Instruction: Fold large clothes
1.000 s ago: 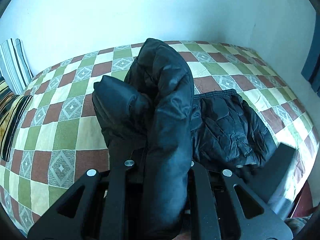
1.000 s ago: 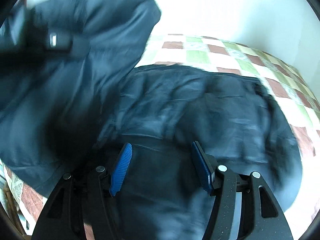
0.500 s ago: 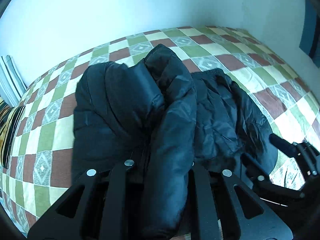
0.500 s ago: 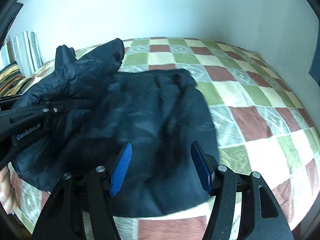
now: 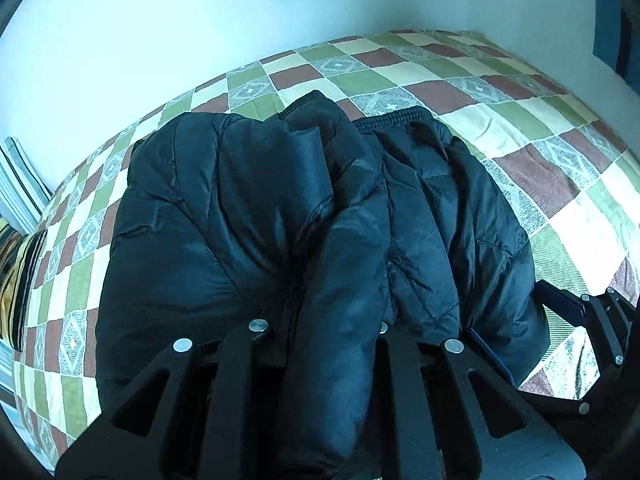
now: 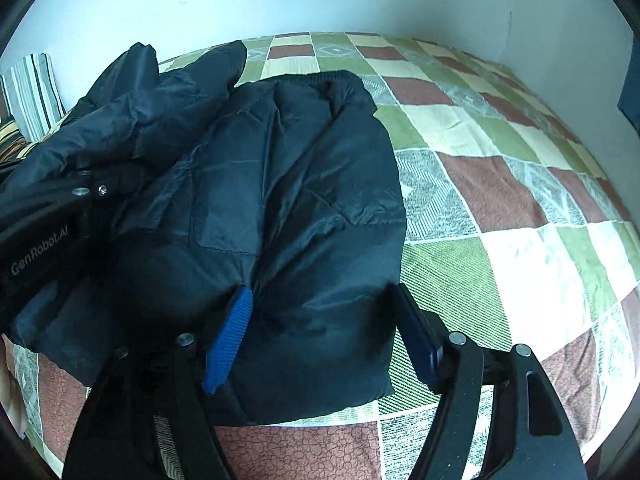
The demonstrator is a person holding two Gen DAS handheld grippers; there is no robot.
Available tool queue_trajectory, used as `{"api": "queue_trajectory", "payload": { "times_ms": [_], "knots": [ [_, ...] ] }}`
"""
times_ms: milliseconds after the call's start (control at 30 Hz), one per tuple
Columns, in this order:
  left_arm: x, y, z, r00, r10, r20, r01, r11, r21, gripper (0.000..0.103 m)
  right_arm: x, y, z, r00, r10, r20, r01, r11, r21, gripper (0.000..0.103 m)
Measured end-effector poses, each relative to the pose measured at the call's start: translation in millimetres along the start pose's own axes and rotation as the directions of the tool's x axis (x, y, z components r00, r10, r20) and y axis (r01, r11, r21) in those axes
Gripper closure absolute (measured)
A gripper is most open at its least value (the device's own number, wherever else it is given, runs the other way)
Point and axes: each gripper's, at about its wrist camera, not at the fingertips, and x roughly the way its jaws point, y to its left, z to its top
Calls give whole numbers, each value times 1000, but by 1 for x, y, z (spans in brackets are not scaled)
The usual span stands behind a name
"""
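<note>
A dark navy puffer jacket [image 5: 256, 208] lies bunched on the checkered bed, also in the right wrist view [image 6: 296, 200]. My left gripper [image 5: 320, 320] is shut on a thick fold of the jacket that fills the space between its fingers and hides the tips. It shows from the side in the right wrist view [image 6: 60, 216], low over the jacket's left part. My right gripper [image 6: 324, 320] is open, its blue pads straddling the jacket's near edge without pinching it. Its frame shows at the right in the left wrist view [image 5: 580, 320].
The bed cover [image 6: 500, 208] is a green, brown and cream check, bare to the right and behind the jacket. Striped pillows [image 5: 20, 200] lie at the left end. A pale wall [image 5: 240, 20] runs behind the bed.
My left gripper has lowered the held part of the jacket onto the bed, and the garment has settled flatter. My right gripper has come down to the jacket's near edge.
</note>
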Motion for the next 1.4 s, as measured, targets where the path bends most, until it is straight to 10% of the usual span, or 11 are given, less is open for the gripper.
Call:
{"api": "queue_trajectory", "payload": {
  "times_ms": [700, 1100, 1400],
  "knots": [
    [-2, -18, -2, 997, 79, 19, -80, 996, 32, 86, 11, -6, -4, 1000, 23, -10, -23, 1000, 7, 30],
    [-71, 7, 3, 991, -15, 133, 19, 999, -36, 50, 11, -5, -1, 1000, -2, -12, 2, 1000, -1, 27],
    [-115, 92, -18, 974, 115, 196, -85, 984, -157, 42, 4, -3, 3, 1000, -27, -12, 27, 1000, -10, 27]
  ]
}}
